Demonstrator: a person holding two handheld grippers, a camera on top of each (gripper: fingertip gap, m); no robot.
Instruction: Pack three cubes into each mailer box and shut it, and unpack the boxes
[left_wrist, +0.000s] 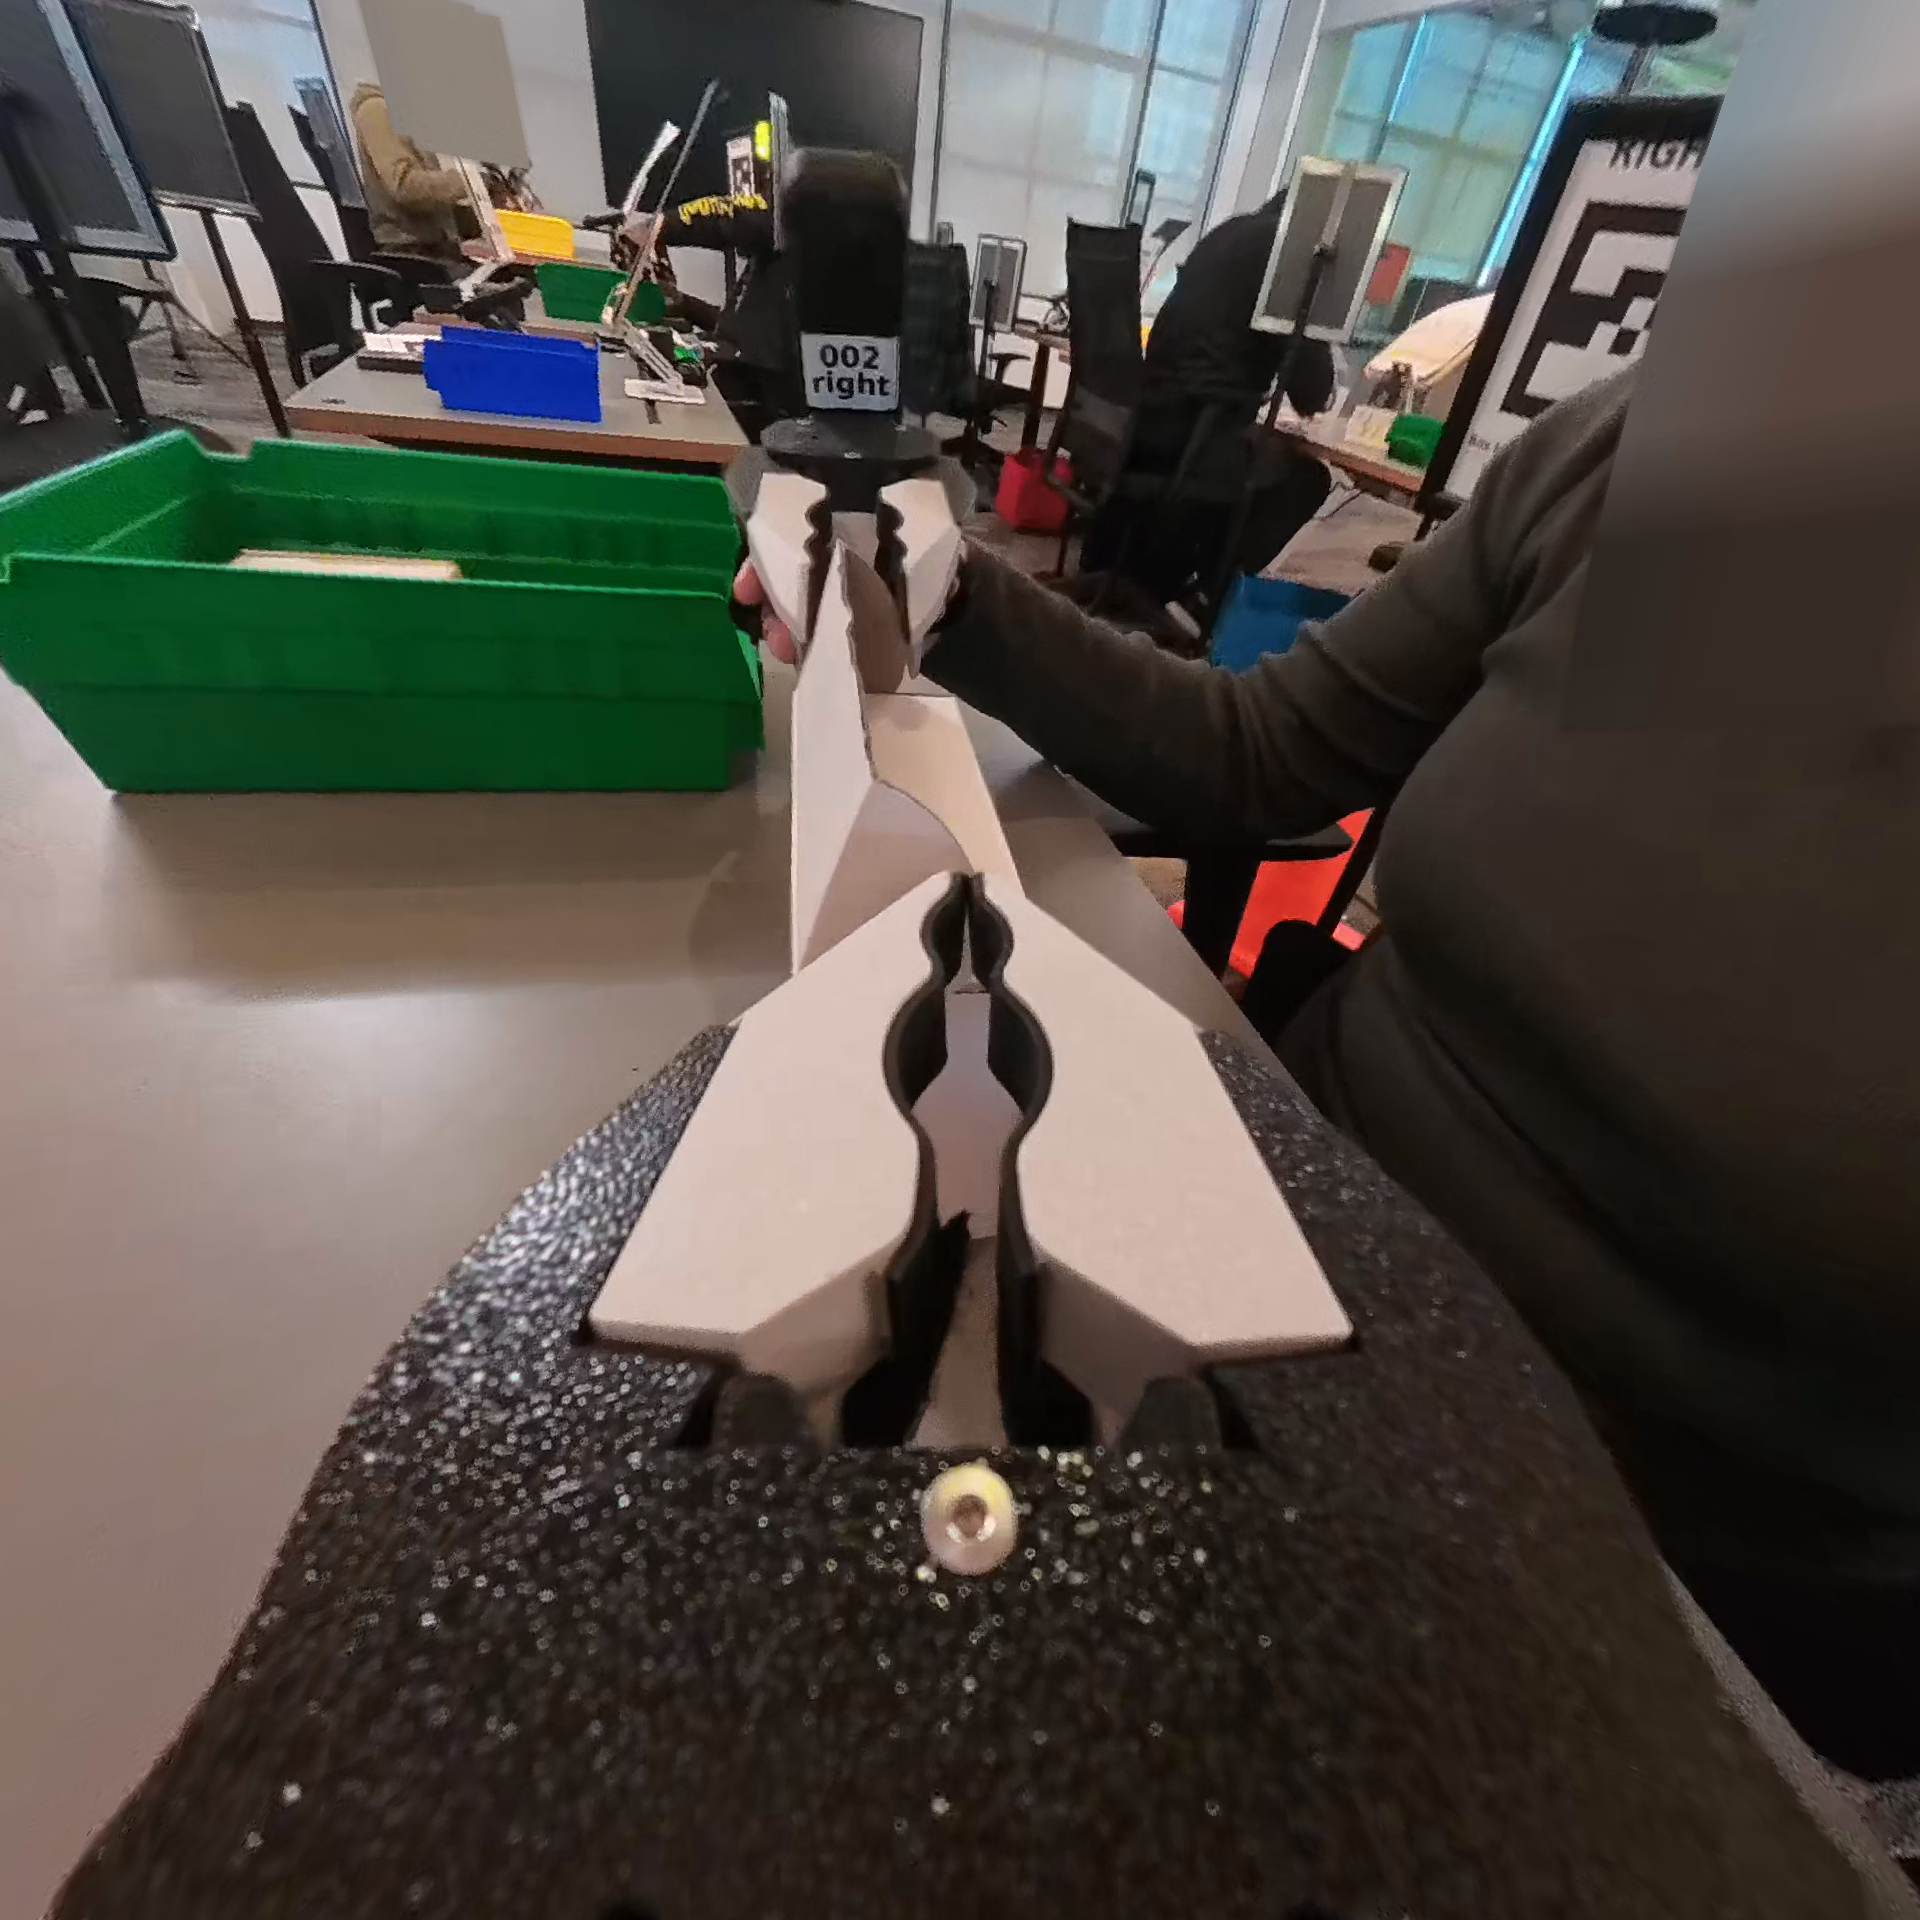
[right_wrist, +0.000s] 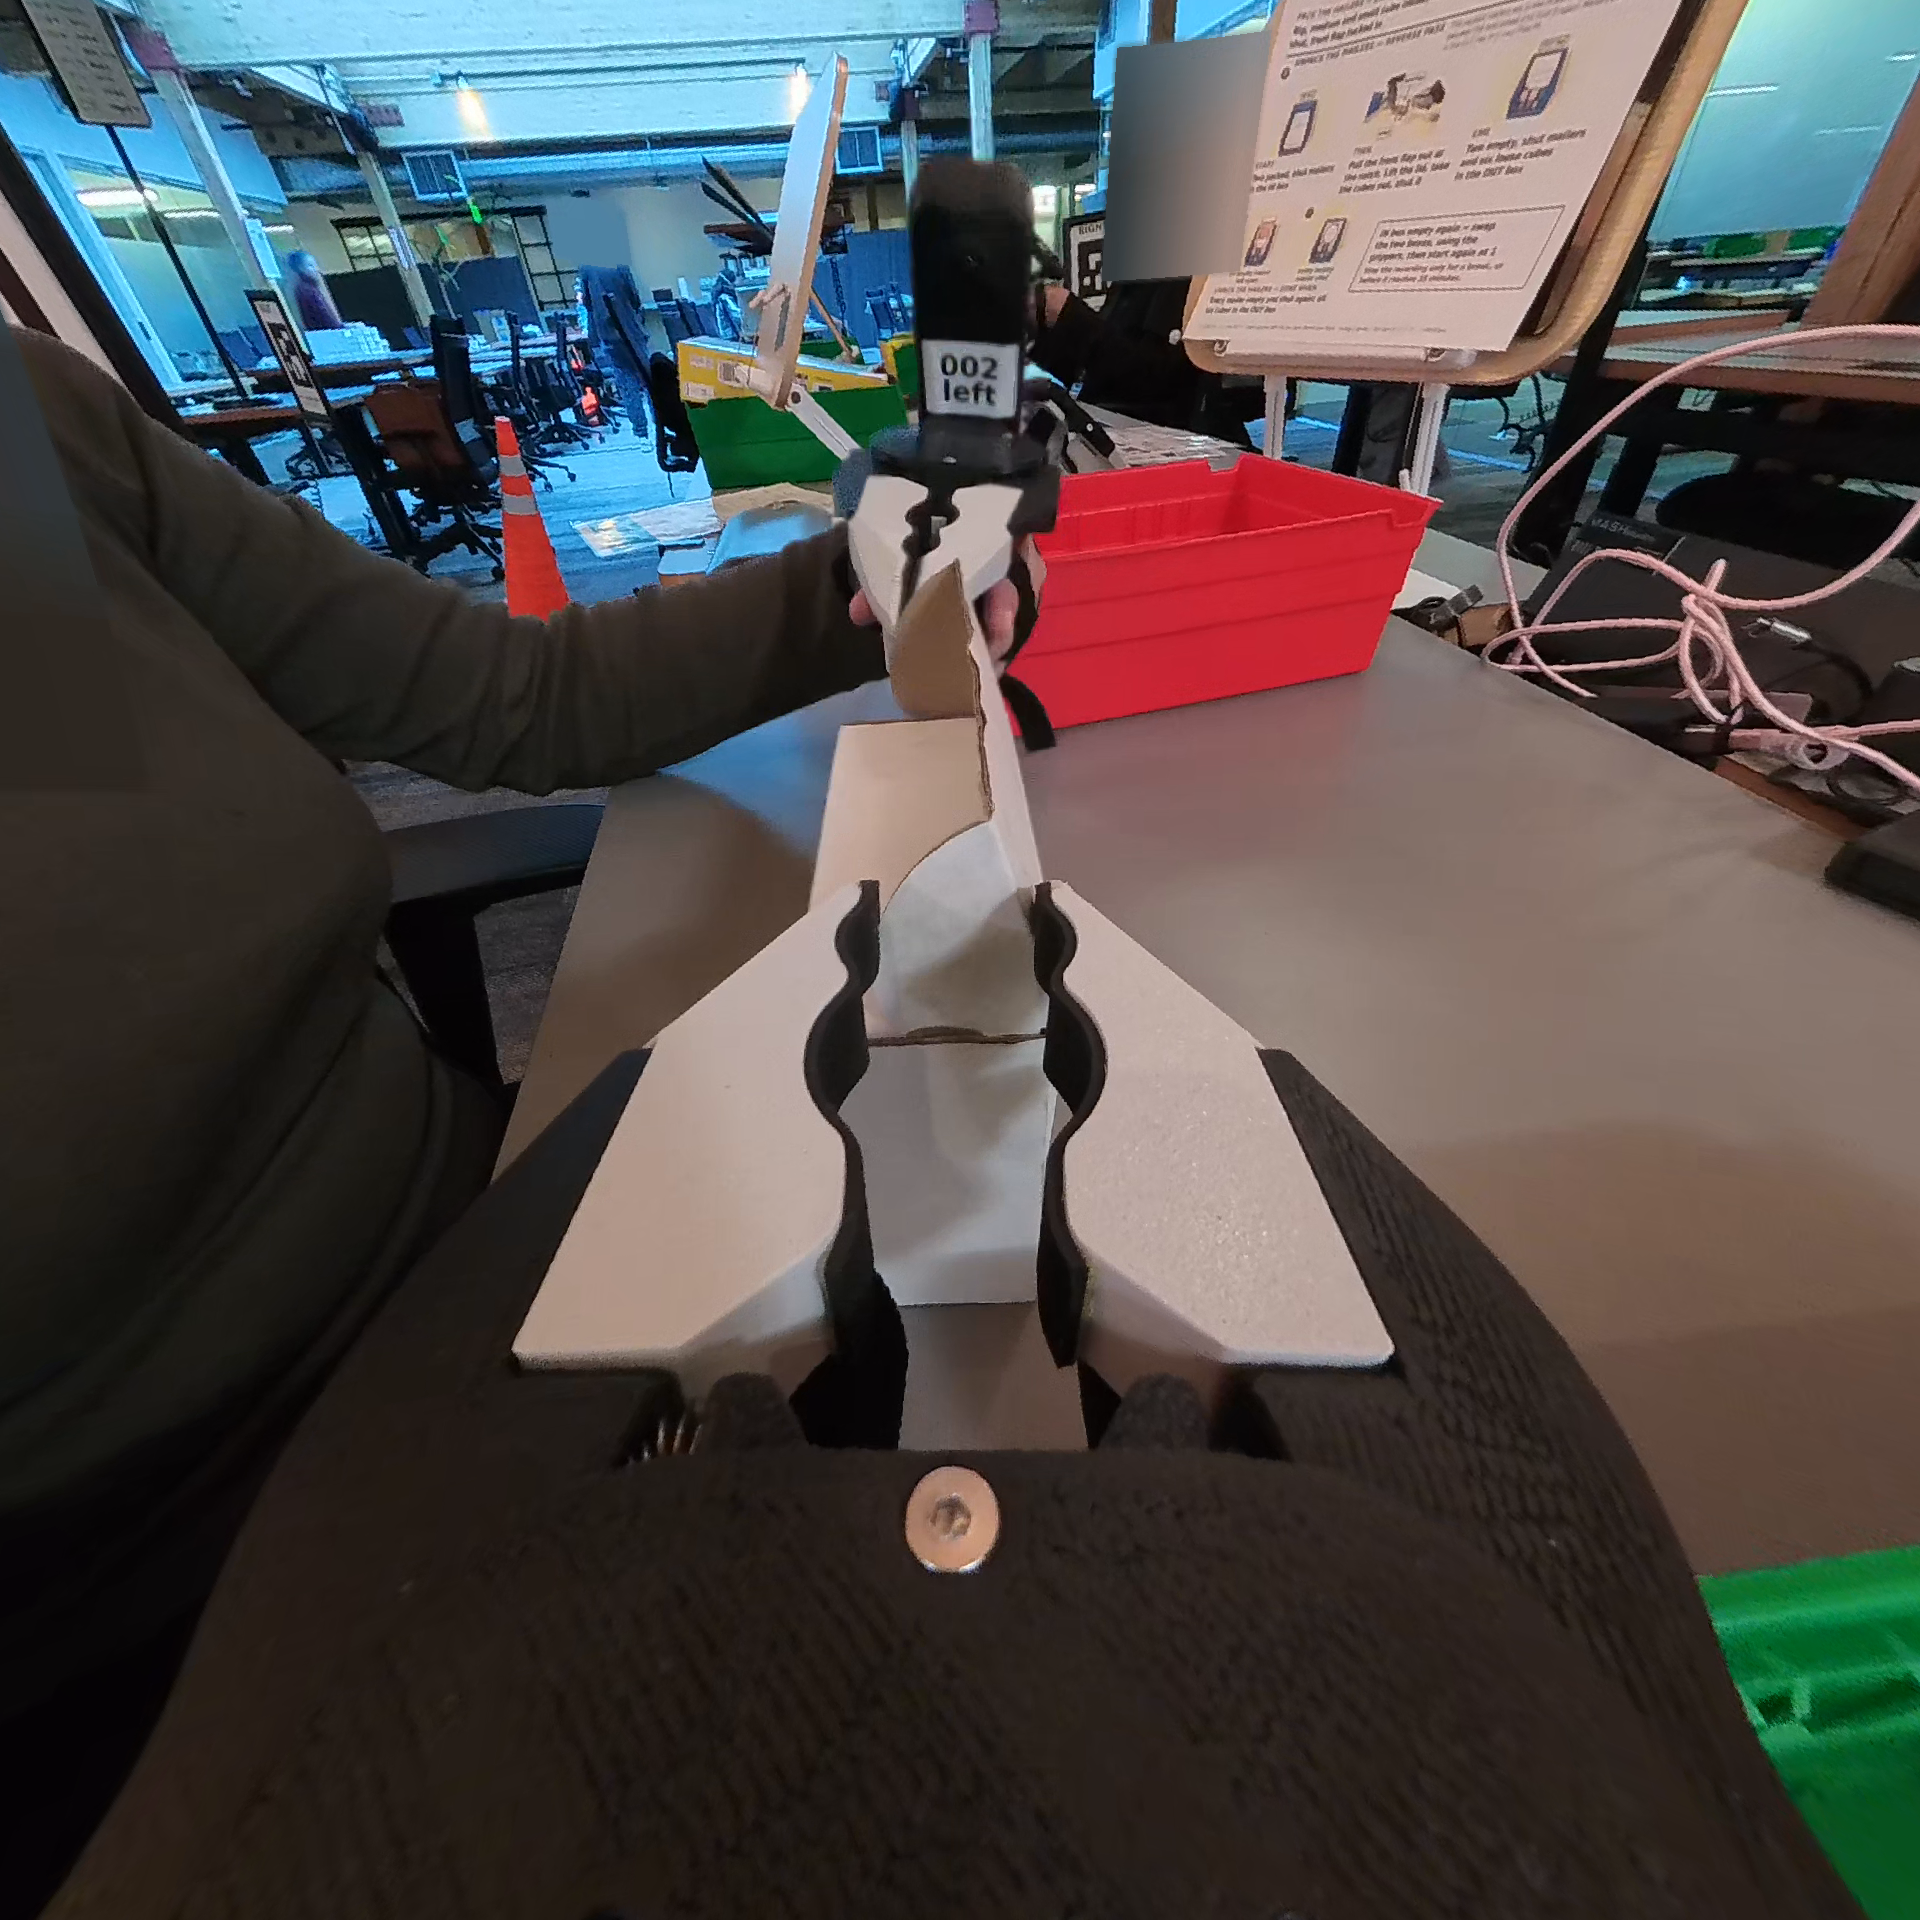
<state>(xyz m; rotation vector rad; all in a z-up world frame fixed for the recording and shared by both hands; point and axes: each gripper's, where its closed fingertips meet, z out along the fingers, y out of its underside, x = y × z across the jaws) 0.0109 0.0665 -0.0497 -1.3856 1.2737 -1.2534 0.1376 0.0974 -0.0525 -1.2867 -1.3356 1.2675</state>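
A white mailer box (left_wrist: 831, 790) is held on edge above the grey table (left_wrist: 312, 1039), between my two grippers. My left gripper (left_wrist: 966, 894) is shut on a thin cardboard flap at the box's near end. The right wrist view shows the left gripper (right_wrist: 940, 551) pinching that flap, whose brown inner face shows. My right gripper (right_wrist: 951, 914) is shut on the other end of the box (right_wrist: 904, 810), with both pads against its folded white side. The left wrist view shows the right gripper (left_wrist: 857, 551) at the box's far end. No cubes are in view.
A green bin (left_wrist: 364, 623) with a flat pale item inside stands on the table to the left. A red bin (right_wrist: 1216, 592) stands at the far right side. Pink cables (right_wrist: 1714, 644) lie at the table's edge. A person's sleeve (left_wrist: 1247, 707) reaches in.
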